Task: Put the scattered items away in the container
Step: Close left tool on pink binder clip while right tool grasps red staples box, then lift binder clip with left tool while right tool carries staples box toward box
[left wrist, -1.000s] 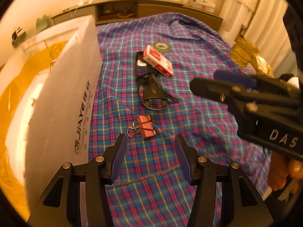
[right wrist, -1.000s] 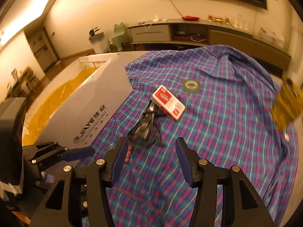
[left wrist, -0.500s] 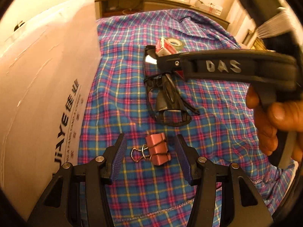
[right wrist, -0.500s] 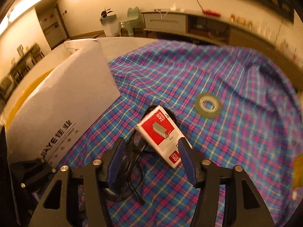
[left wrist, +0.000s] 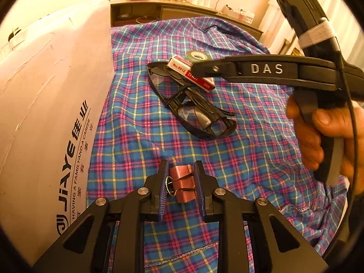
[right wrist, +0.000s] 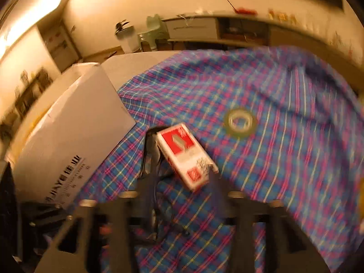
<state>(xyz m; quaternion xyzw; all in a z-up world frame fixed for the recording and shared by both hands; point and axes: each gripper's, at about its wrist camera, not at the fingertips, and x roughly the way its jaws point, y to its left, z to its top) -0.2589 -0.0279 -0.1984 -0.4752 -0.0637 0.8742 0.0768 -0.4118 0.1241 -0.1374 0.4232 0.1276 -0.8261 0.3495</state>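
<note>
The left hand-held gripper [left wrist: 180, 183] is closing its jaws on the pink binder clip [left wrist: 182, 184] – they have just been coming together, and the pads now look to be pressing on the clip's folded body from either side, low on the plaid cloth [left wrist: 250, 136] that covers the surface. The clip is likely light and stiff, a springy metal fold with loose wire handles; the flat body is the safer place to pinch, since the wire loops could swivel and slip out.

The right hand-held gripper [right wrist: 182, 179] is standing wide, its jaws having just been opening again, with the red-and-white staple box [right wrist: 185, 153] lying between and just ahead of them. That view is blurred, so whether a pad is touching the box cannot be told. The box is probably thin card, light, easy to dent – its long sides seem the best purchase. It is resting partly on the black glasses [left wrist: 193, 104], which are brittle at the arms and better taken by the frame. A roll of tape [right wrist: 240, 122] is lying beyond. The white cardboard box [left wrist: 50, 104], presumably the container, is standing just beside the clip.
</note>
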